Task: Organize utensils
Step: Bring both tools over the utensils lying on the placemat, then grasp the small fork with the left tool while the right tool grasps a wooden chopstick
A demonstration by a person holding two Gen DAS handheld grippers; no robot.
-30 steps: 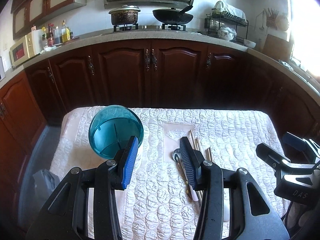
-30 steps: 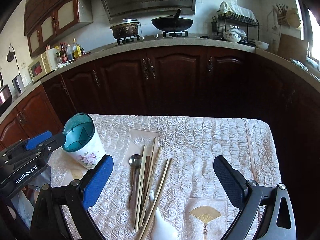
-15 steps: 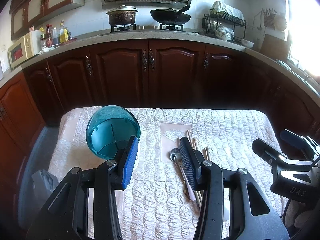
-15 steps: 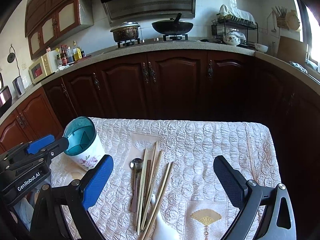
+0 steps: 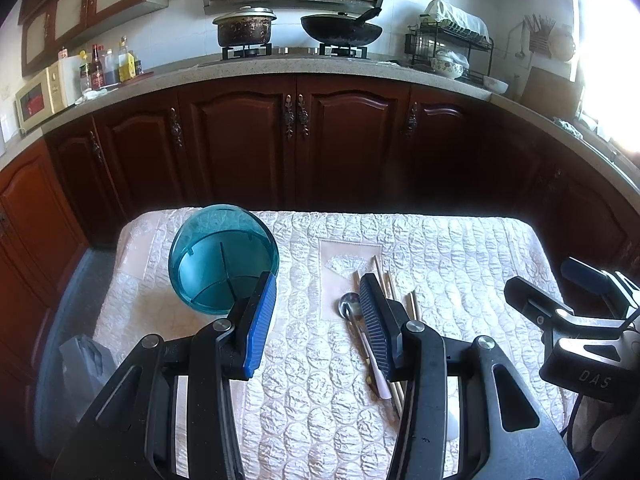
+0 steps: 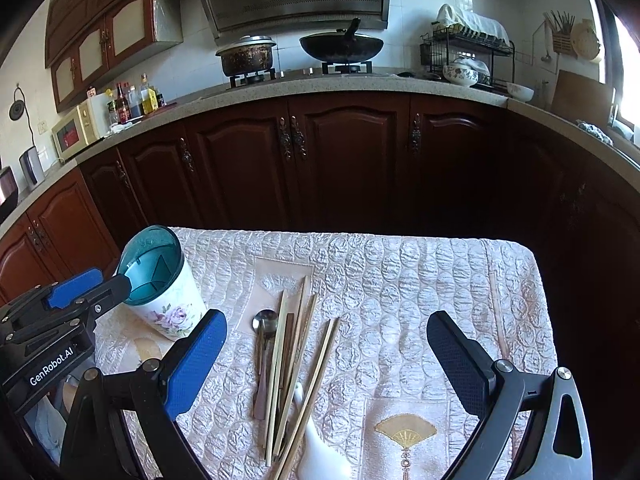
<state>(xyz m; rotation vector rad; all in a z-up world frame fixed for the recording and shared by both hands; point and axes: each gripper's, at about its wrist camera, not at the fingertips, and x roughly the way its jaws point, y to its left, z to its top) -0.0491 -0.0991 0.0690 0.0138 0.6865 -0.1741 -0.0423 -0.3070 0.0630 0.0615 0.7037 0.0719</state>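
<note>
Right gripper (image 6: 326,354): spread wide over the quilted table cover (image 6: 420,280), nothing held, the utensil pile sits under the gap.
Left gripper (image 5: 318,320): parted about halfway, nothing between the blue pads, hanging just beside the holder.
Chopsticks (image 6: 298,354): here they are, pale wooden sticks in a loose bundle just right of the holder, some light, some darker brown.
Metal spoon (image 6: 264,330): silver, tucked on the holder side of the bundle, touching the sticks.
White spoon (image 6: 320,452): only its near end shows, under the sticks at the pile's near end.
Long axis: sticks run from the near edge toward the cabinets, far tips fanning a little; spoon bowl points away from the grippers.
Utensil holder (image 6: 164,284): upright, white with a purple flower print, teal divided insert; seems to hold nothing.
In the way: the left gripper's fingertip overlaps the holder's rim in the right wrist view.
Beyond the holder: dark wood cabinets (image 5: 304,136), a pot (image 5: 244,30) and a wok (image 5: 340,32) on the stove.
</note>
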